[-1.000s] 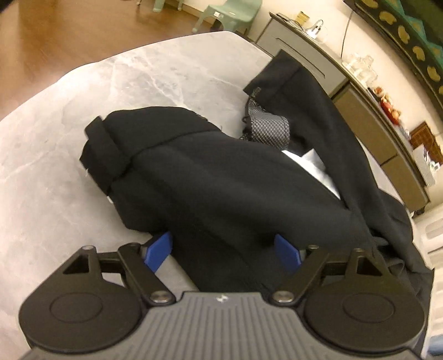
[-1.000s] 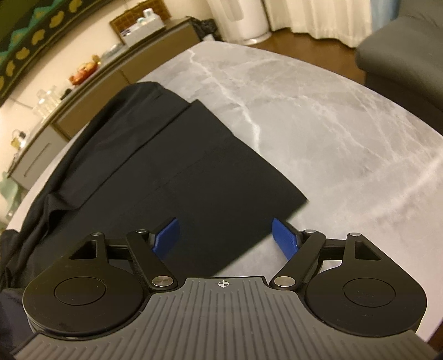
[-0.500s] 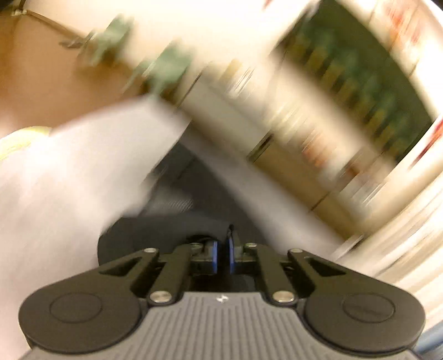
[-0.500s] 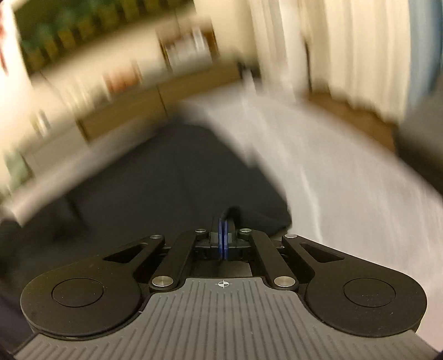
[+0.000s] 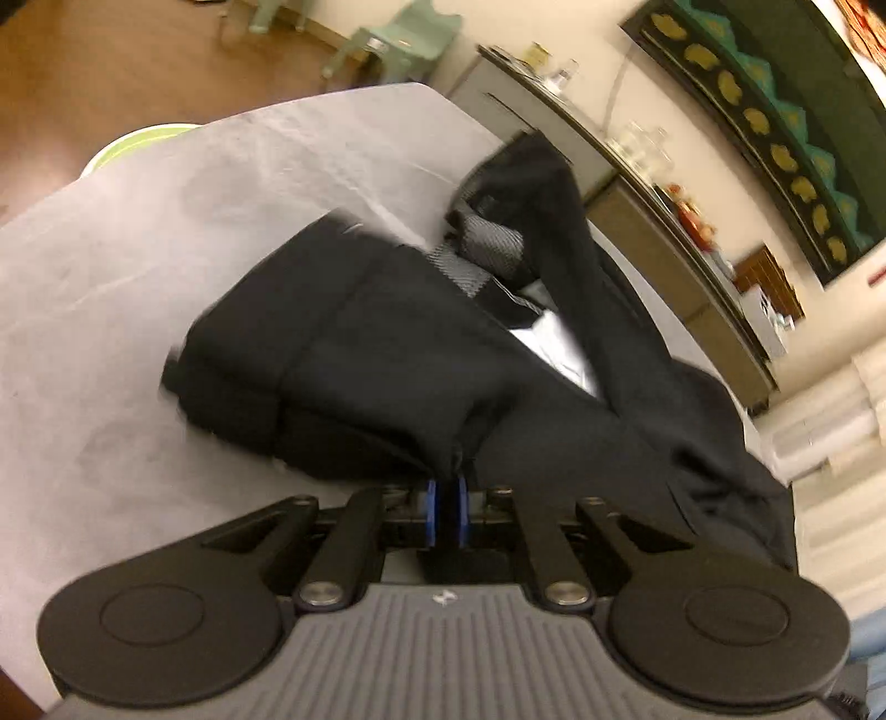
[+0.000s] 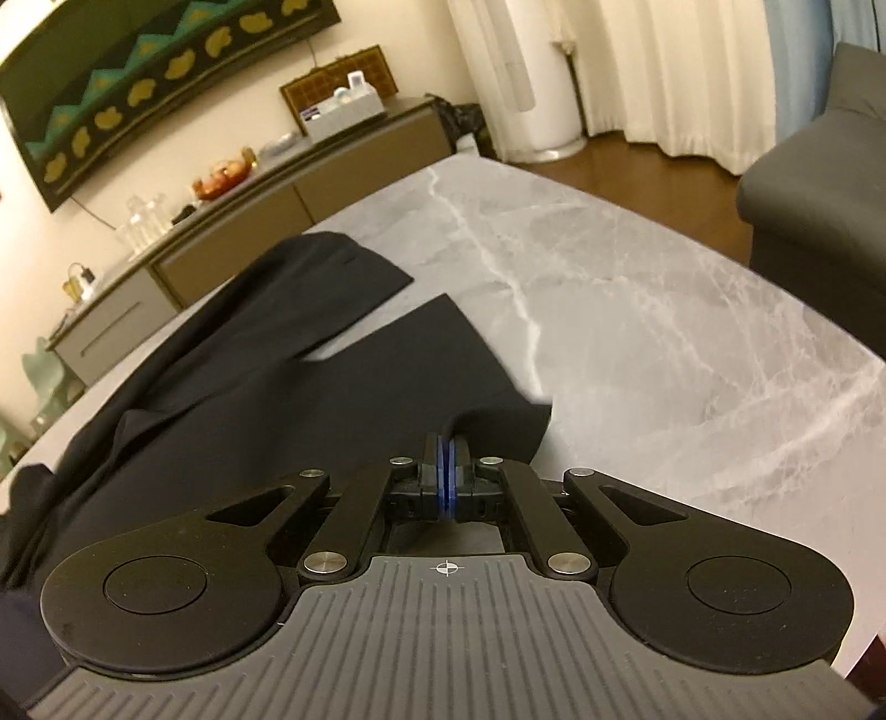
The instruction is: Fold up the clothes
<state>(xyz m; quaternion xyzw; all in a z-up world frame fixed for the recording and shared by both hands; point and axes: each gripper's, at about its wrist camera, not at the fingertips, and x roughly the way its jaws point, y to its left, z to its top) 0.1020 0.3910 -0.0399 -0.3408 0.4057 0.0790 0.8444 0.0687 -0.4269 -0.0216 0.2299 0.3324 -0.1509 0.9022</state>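
Left wrist view shows the left gripper (image 5: 444,501) with its 2 blue pads (image 5: 429,507) drawn almost together, pinching a fold of the black trousers (image 5: 387,354) right at the near edge of the bunched waist end. That end sits in a thick heap on the grey marble table (image 5: 138,277), with a grey mesh lining (image 5: 487,249) and a strip of pale lining exposed where the fabric gapes, and a dark leg running off to the right. A green chair (image 5: 404,39) and a long sideboard (image 5: 664,221) stand beyond the table. Right wrist view shows the right gripper (image 6: 446,471) clamped equally tight, its pads pressed onto a small raised loop of cloth at the near corner of the trousers' (image 6: 332,376) leg hem. From there the 2 legs lie flat on the table (image 6: 637,310), side by side and parted at their far ends, stretching away to the left. A grey sofa (image 6: 819,183) sits at the far right.
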